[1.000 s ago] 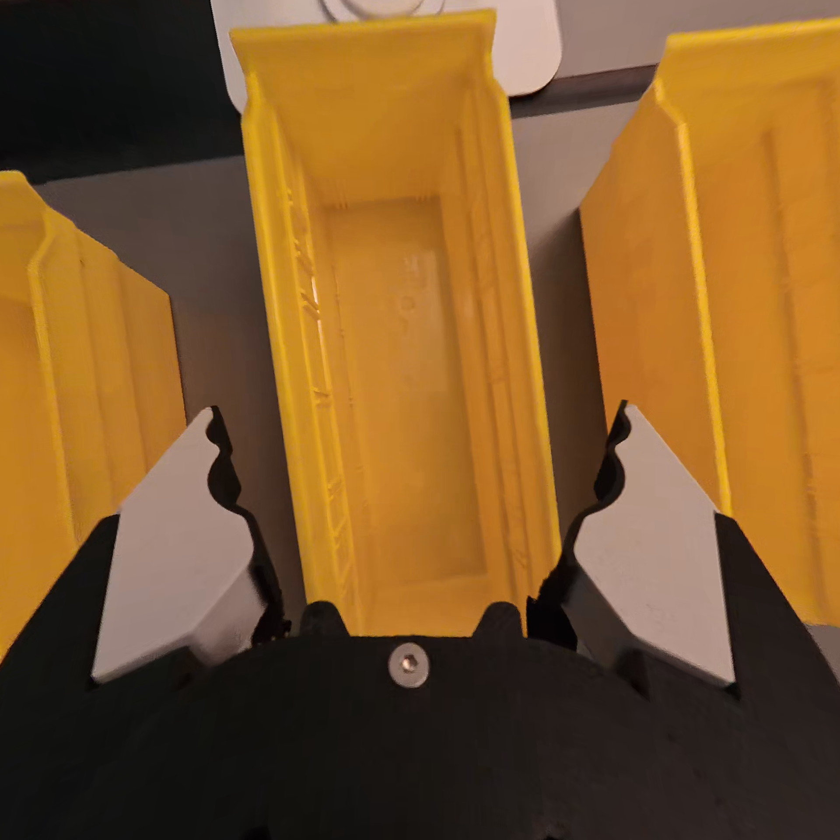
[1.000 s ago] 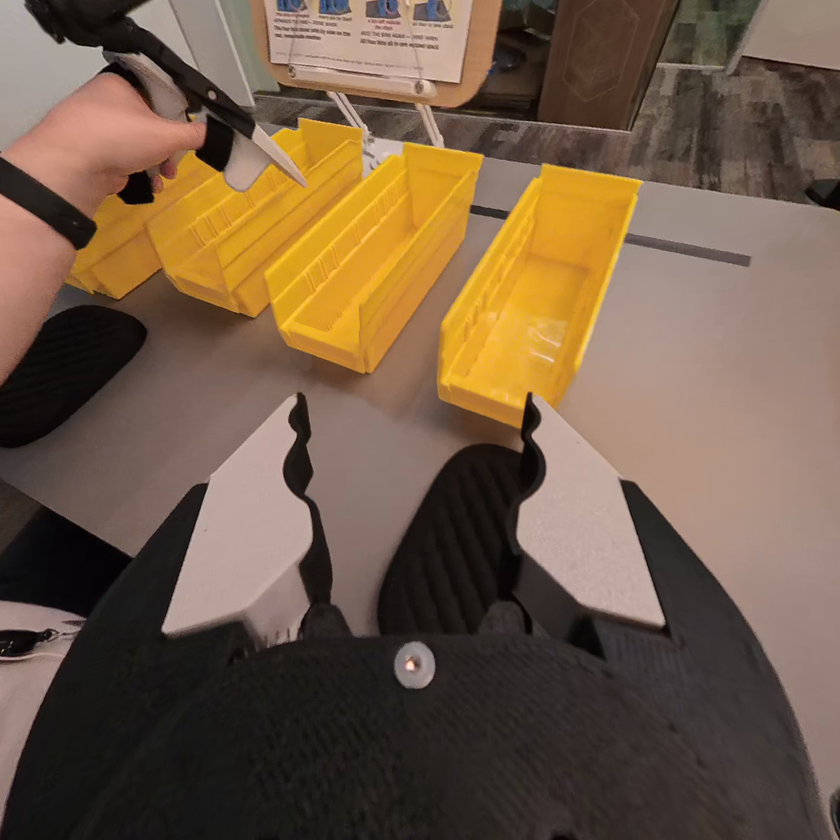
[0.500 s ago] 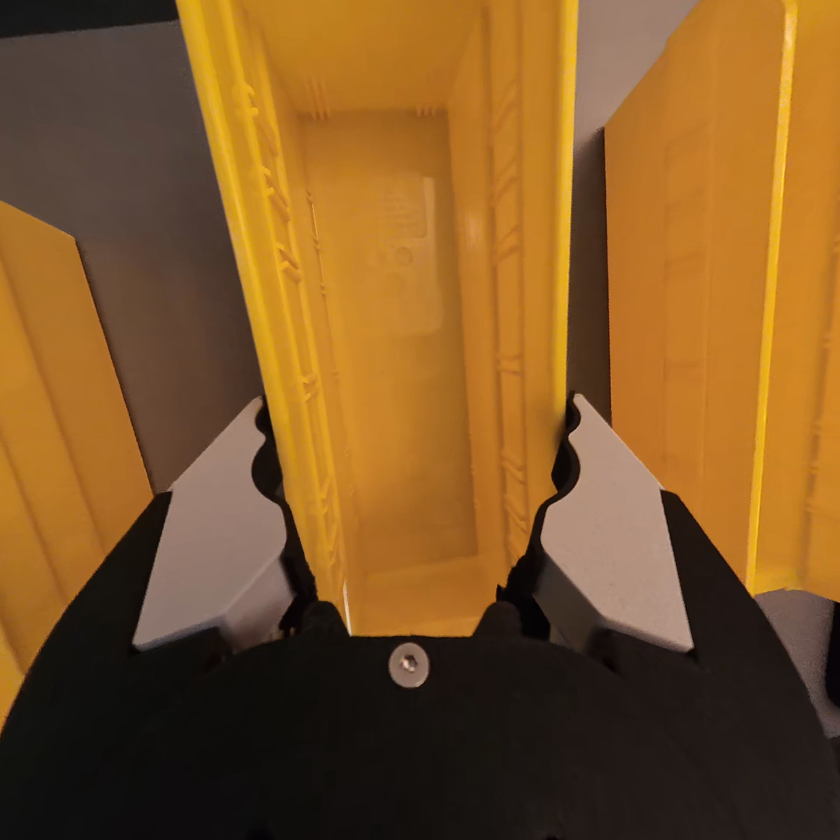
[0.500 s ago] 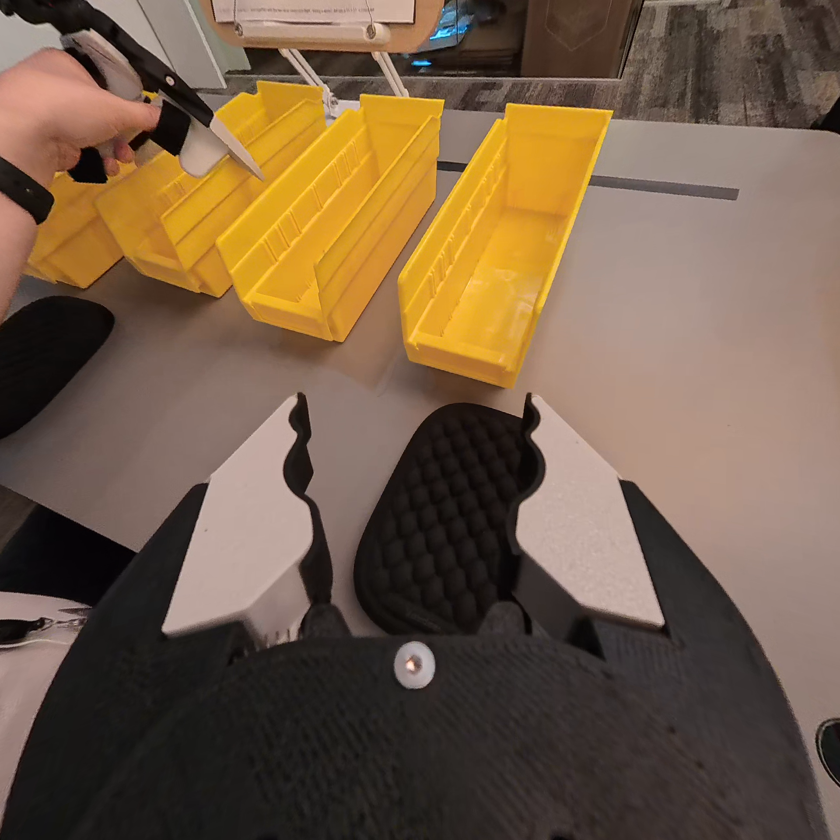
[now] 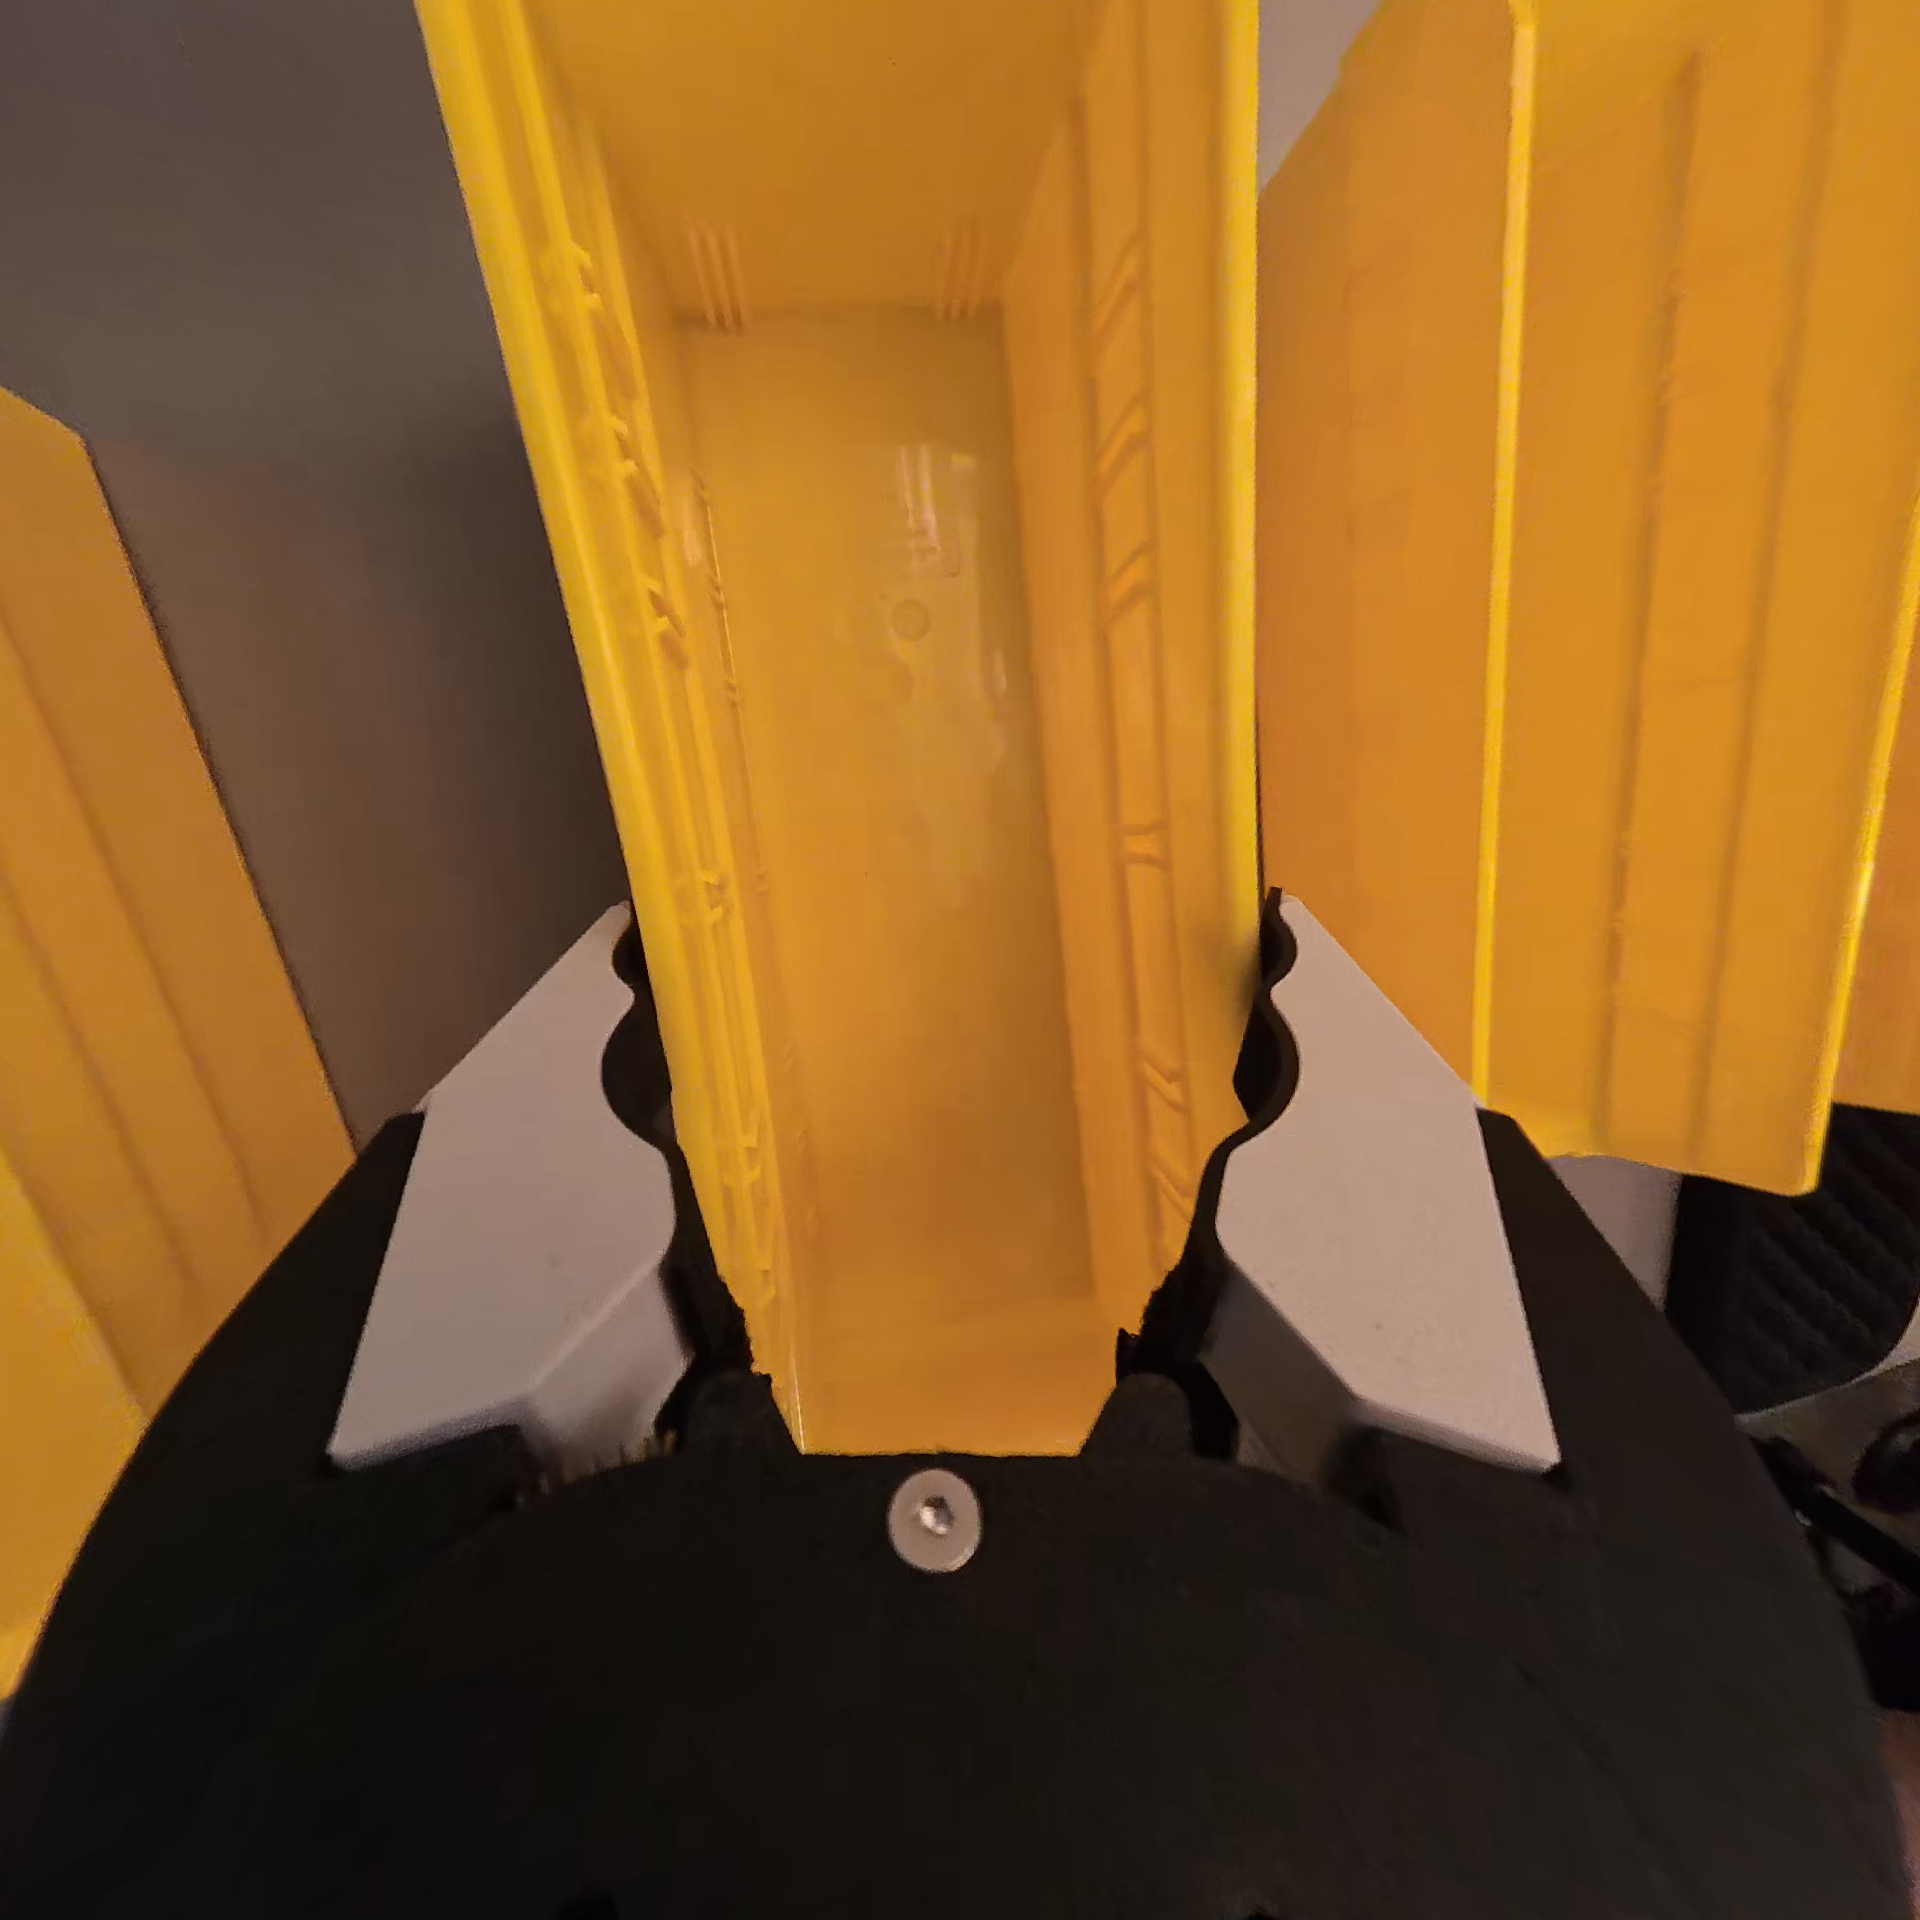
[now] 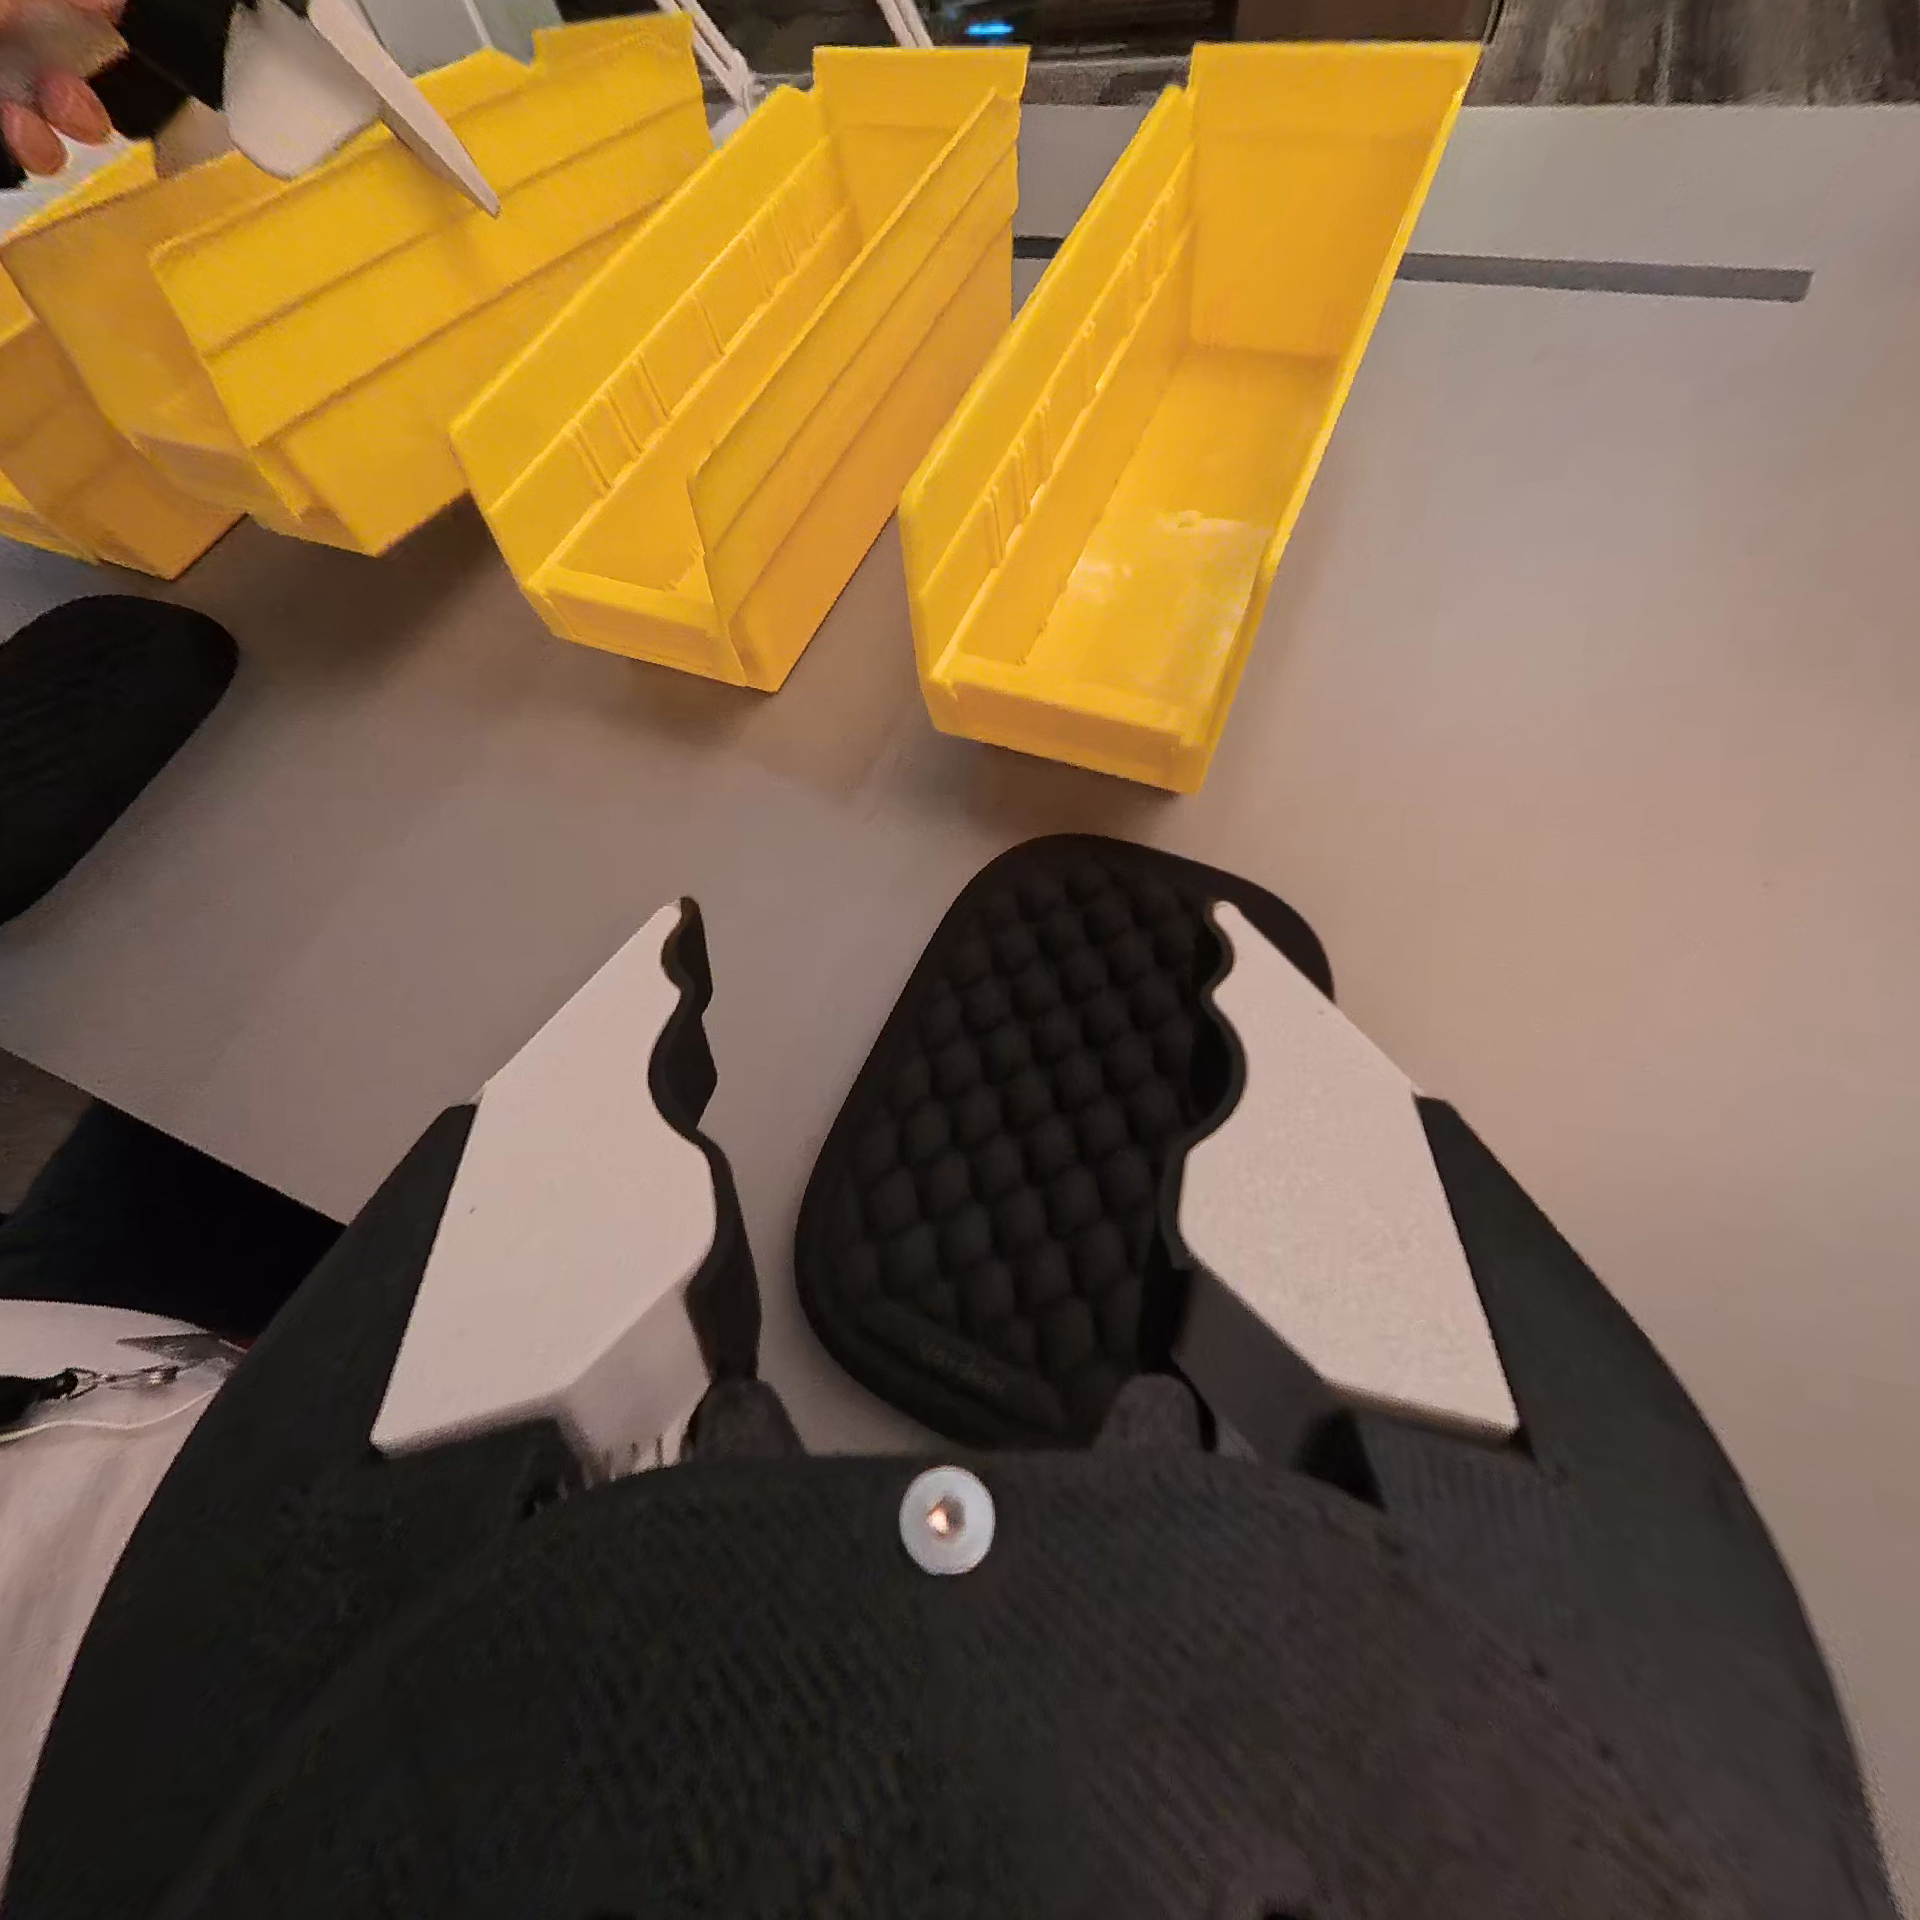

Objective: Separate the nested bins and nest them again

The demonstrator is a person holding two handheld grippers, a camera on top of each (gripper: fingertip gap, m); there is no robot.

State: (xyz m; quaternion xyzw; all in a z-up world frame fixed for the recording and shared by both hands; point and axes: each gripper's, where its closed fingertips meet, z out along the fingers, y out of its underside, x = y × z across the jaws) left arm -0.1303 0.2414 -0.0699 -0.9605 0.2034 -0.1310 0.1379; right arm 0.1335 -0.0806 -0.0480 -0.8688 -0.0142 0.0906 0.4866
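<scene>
Several yellow bins stand side by side on the grey table point(image 6: 1558, 727). My left gripper point(image 5: 951, 914) is shut on one yellow bin point(image 5: 914, 727), with a pad pressed on the outside of each long wall near its front end. Neighbouring bins sit to its left point(image 5: 94, 935) and right point(image 5: 1558, 623). In the right wrist view the left gripper point(image 6: 343, 114) is at the top left, over the held bin point(image 6: 395, 343), which looks blurred and slightly tilted. My right gripper point(image 6: 954, 914) is open and empty, hovering near the table's front edge.
Two more bins point(image 6: 748, 416) point(image 6: 1174, 468) stand to the right of the held one, and another is at the far left point(image 6: 83, 416). A black dimpled pad point(image 6: 1018, 1143) lies under my right gripper, and another point(image 6: 94, 727) lies at the left. A person's hand point(image 6: 42, 114) holds the left gripper.
My left gripper came down over the bin and its pads closed onto the bin's two side walls. My right gripper stayed open and shifted slightly nearer the bins.
</scene>
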